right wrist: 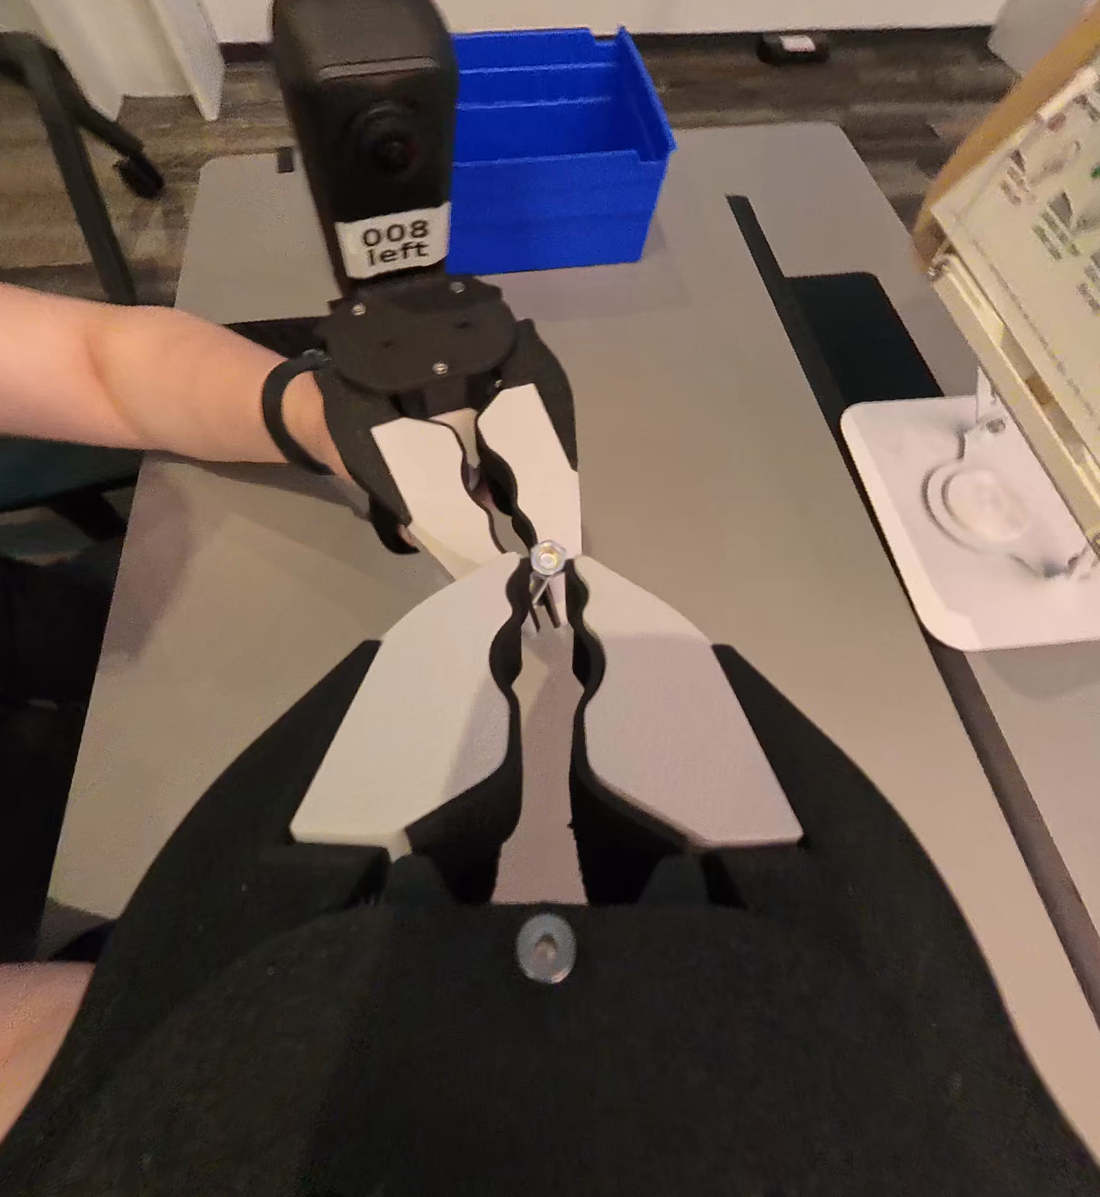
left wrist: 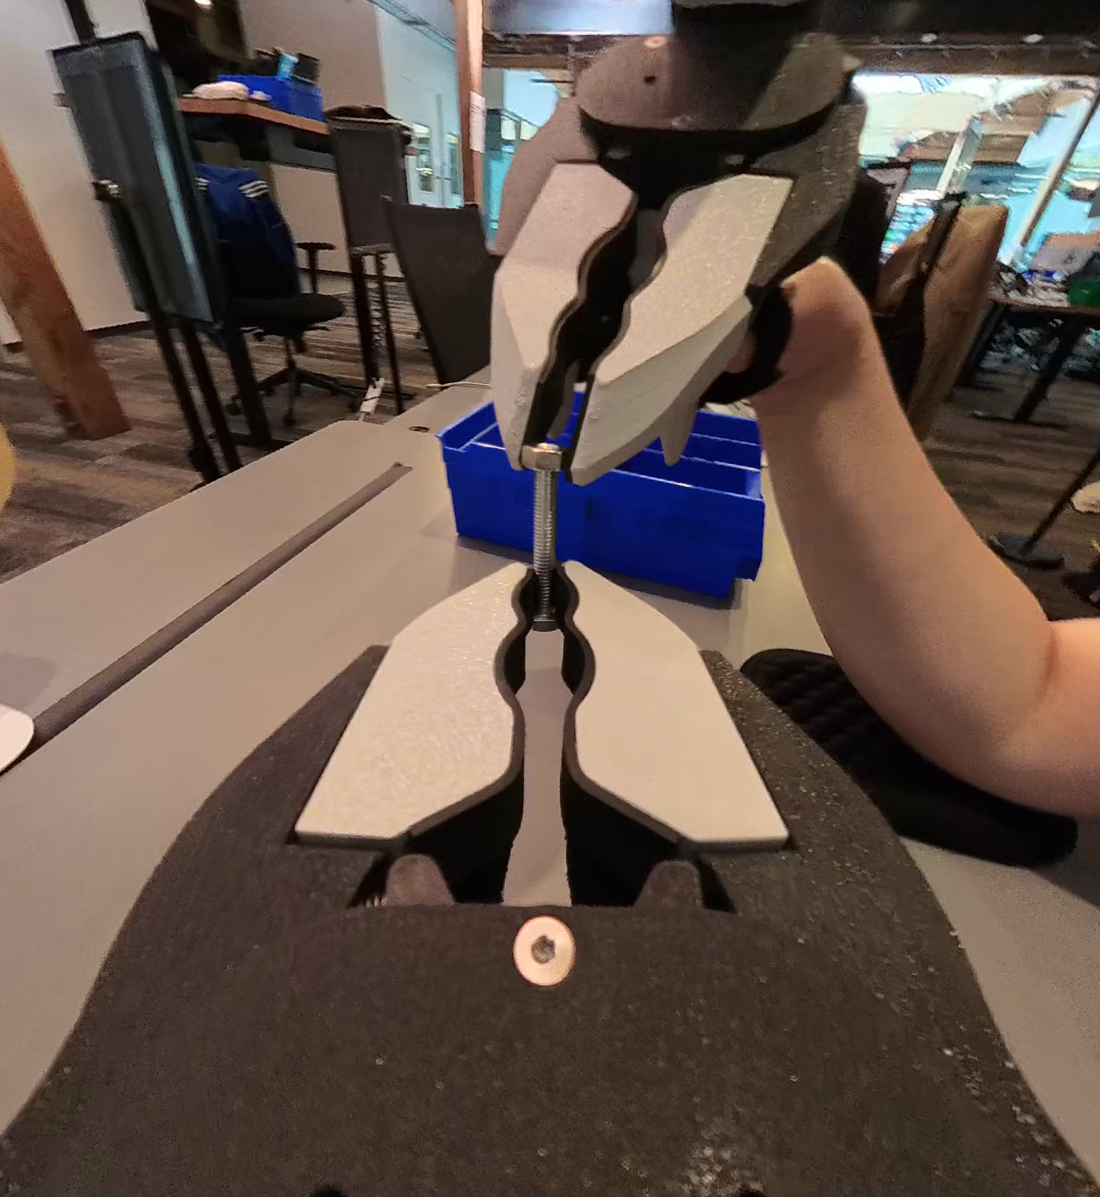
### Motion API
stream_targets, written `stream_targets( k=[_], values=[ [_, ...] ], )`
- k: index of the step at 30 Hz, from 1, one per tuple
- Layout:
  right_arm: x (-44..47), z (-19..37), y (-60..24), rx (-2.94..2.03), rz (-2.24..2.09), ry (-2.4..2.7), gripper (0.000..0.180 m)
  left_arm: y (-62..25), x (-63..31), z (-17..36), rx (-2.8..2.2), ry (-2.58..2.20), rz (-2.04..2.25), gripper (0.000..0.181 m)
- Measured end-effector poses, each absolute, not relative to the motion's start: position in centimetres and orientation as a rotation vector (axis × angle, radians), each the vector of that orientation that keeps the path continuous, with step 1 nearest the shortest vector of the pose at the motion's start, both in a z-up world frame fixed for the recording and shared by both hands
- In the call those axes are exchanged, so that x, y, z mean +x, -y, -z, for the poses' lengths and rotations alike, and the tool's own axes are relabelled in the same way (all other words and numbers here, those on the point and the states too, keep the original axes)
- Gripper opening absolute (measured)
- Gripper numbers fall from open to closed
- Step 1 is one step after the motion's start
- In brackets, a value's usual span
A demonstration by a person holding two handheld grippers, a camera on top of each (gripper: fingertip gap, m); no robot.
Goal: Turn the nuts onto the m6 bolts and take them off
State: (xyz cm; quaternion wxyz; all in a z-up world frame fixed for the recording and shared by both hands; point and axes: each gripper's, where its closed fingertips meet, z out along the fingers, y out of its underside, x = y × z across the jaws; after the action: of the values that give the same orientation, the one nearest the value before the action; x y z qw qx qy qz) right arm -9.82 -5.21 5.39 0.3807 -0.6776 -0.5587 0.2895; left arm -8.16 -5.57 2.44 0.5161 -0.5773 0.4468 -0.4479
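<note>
A: It's an open office, with chairs and dark stands far back, and a grey bench [left wrist: 223, 648] up close. A blue bin [left wrist: 631, 518] with dividers sits on the far side of it, and a white tray [right wrist: 962, 518] lies off to the right.

B: And the tongs?

A: The left tongs [left wrist: 544, 602] come in level from the near side, clamped low on the bolt [left wrist: 544, 524], which stands upright above the bench. The head looks to be at the bottom, tucked into the notch between the pads. The right tongs [left wrist: 544, 456] reach down from above and are closed on the nut [left wrist: 541, 457] at the very top of the threads.

B: So the nut has only just started, or is nearly off?

A: I'd judge it sits on the first threads; which way it's being turned, I cannot tell.

B: How do you do that turn well?

A: Keep the left grip firm so the bolt can't spin or tip. Hold the nut square to the shank, as a tilt could cross the threads. Turn in short arcs, release, and retake on the flats. Pinch lightly but surely, since a small steel nut could easily pop out sideways and roll off the bench.
</note>
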Motion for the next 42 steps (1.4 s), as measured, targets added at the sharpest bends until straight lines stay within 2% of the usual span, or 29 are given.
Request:
stream_targets(
  k=[9, 25, 29, 33, 36, 39, 42],
  values=[
    [-9.9, -6.0, 7.1, -1.545, -0.810, 1.545, 0.010, 8.2, -8.3, -3.1, -1.329, -1.182, 1.368, 0.005],
    [-9.7, -6.6, 6.8, -1.466, -0.818, 1.528, 0.010, 8.7, -8.6, -3.0, -1.286, -1.228, 1.399, 0.005],
    [-8.3, -7.6, 5.2, -1.586, -0.661, 1.384, 0.010, 8.2, -8.8, -3.0, -1.299, -1.210, 1.395, 0.005],
    [-3.6, -10.2, 6.4, -1.712, -0.409, 1.162, 0.010, 7.9, -9.4, -3.3, -1.298, -1.211, 1.347, 0.005],
    [3.0, -9.4, 6.8, -1.914, -0.220, 1.025, 0.010, 7.7, -9.7, -3.9, -1.284, -1.205, 1.351, 0.005],
    [12.0, -5.4, 6.8, -2.181, -0.057, 0.827, 0.010, 7.7, -9.7, -4.6, -1.274, -1.185, 1.371, 0.005],
    [20.6, 1.3, 8.9, -2.454, 0.034, 0.606, 0.010, 7.8, -9.8, -5.2, -1.260, -1.189, 1.358, 0.005]
  ],
)
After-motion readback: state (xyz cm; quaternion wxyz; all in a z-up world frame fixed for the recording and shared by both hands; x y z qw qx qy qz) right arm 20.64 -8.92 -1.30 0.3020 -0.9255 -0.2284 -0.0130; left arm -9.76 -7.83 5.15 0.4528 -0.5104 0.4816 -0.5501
